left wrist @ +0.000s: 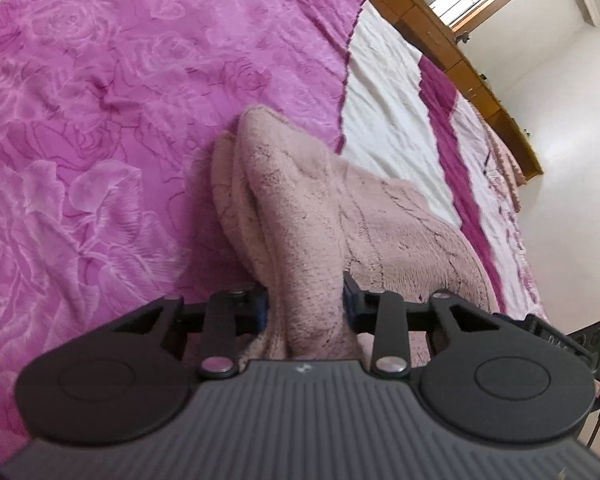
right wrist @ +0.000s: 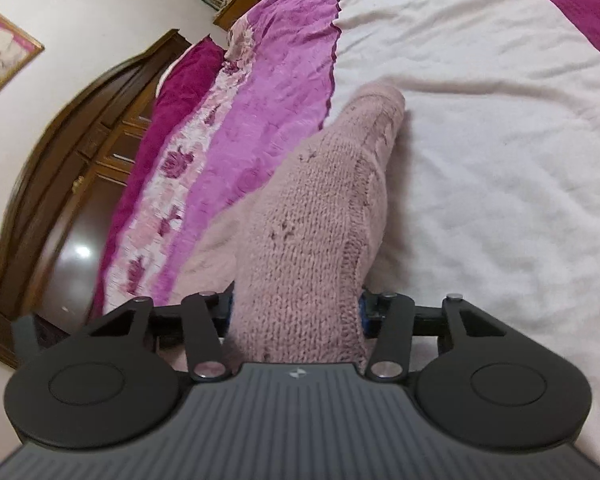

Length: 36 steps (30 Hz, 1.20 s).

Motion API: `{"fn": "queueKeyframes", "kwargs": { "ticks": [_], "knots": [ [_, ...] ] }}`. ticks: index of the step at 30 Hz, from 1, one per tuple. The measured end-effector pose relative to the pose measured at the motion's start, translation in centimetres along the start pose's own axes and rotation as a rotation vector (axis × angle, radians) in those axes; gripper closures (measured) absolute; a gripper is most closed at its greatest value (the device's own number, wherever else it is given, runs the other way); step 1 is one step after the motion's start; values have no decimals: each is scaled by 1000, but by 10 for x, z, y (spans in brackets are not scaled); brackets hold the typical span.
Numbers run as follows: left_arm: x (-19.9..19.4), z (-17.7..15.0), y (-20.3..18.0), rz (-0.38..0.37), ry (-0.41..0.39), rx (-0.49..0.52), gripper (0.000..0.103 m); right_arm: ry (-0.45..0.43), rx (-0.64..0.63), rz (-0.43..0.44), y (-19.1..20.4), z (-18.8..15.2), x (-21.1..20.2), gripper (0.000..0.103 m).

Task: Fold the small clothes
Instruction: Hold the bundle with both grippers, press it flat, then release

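Right now you have the pink knitted garment (right wrist: 312,216) gripped at two places, so the step in hand looks like the lift or carry-over of a fold. Your left tongs (left wrist: 306,304) are clamped on a bunched, fuzzy fold of it, the cloth squeezed between the blue pads, while your right tongs (right wrist: 296,312) are closed on a thicker wad of the knit. The garment lies on the bed (right wrist: 480,168), trailing away from both tongs across the white sheet beside the purple rose-patterned bedspread (left wrist: 100,128). How much of it is already folded you cannot tell from these close views. Next, I judge, you need to carry both held edges over together, level with each other, lay them on the rest of the cloth, and only then let go.
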<state>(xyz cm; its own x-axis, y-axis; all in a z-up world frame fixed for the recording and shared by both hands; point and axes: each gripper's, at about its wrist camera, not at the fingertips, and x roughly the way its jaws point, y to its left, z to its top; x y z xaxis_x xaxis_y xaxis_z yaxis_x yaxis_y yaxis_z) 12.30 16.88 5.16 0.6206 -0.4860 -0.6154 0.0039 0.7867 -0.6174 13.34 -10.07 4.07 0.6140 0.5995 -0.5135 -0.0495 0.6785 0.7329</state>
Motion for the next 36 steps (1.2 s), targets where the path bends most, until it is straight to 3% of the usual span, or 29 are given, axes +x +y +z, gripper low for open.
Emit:
{"fn": "queueKeyframes", "kwargs": {
  "ticks": [9, 19, 23, 30, 36],
  "knots": [
    [-10, -22, -45, -76, 52, 20, 68, -15, -44, -30, 23, 8, -73, 49],
    [-7, -85, -111, -112, 136, 169, 68, -51, -56, -122, -3, -29, -178, 49],
    [2, -108, -122, -62, 163, 249, 68, -47, -22, -170, -30, -49, -196, 49],
    [16, -128, -111, 69, 200, 328, 65, -2, -21, -259, -68, -83, -180, 44],
    [11, -133, -114, 113, 192, 360, 59, -26, -49, -265, -77, -95, -178, 37]
  ]
}}
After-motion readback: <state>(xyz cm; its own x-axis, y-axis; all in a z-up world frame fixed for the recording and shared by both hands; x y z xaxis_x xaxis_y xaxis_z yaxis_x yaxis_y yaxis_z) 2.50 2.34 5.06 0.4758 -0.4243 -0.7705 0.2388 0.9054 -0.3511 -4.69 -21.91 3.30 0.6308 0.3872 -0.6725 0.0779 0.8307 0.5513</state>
